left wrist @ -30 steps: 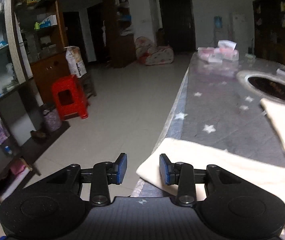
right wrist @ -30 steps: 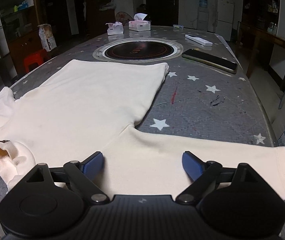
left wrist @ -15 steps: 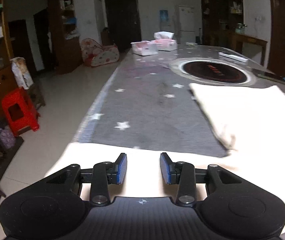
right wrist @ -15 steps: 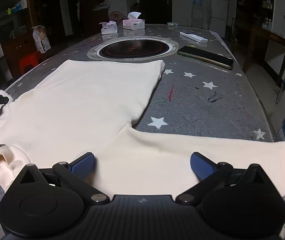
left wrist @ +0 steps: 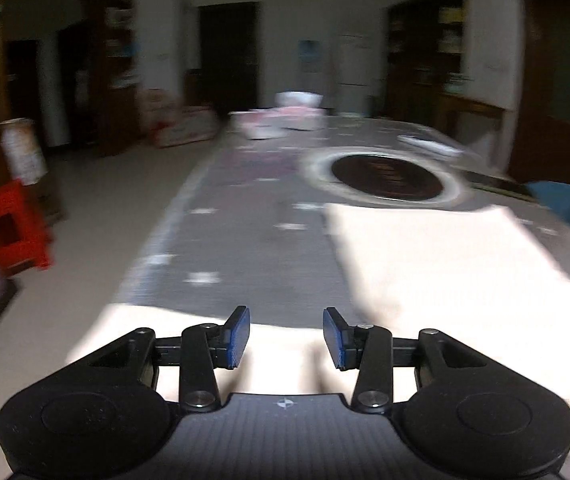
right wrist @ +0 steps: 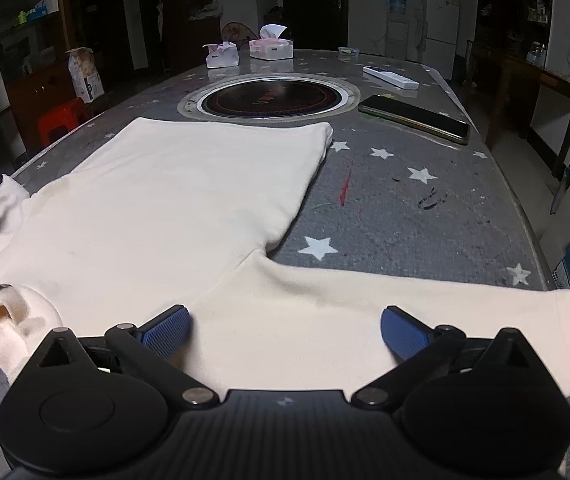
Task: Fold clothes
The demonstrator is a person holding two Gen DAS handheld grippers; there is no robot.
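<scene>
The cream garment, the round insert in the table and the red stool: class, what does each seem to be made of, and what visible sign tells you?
Cream garment: soft knit cloth, probably cotton; matte, limp, hemmed sleeve ends. Round insert: dark, glossy plate, likely glass, in a metal-looking ring; it reflects light. Red stool: probably moulded plastic; uniform bright colour, slight sheen.
</scene>
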